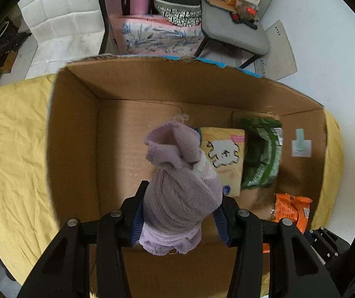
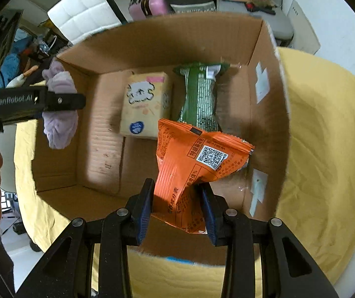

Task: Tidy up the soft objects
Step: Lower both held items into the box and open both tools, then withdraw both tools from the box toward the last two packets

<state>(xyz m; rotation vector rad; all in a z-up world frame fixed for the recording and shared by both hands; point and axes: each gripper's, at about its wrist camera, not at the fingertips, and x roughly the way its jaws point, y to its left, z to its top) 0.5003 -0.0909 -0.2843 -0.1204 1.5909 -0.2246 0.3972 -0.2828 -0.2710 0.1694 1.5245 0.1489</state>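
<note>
The lilac cloth (image 1: 179, 193) hangs bunched above the box (image 1: 78, 129), pinched in the left claw (image 1: 181, 208). An orange packet (image 2: 192, 164) – pinched in the right claw (image 2: 177, 206) – hovers over the box floor, near a beige pack (image 2: 143, 104) and green bag (image 2: 198, 96).

Cardboard box (image 1: 78, 129) atop wrinkled yellow sheet (image 1: 11, 134)

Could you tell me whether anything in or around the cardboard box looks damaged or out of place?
Nothing stands out: the tissue pack and green packet lie flat in the box, though its far rim looks slightly frayed.
</note>
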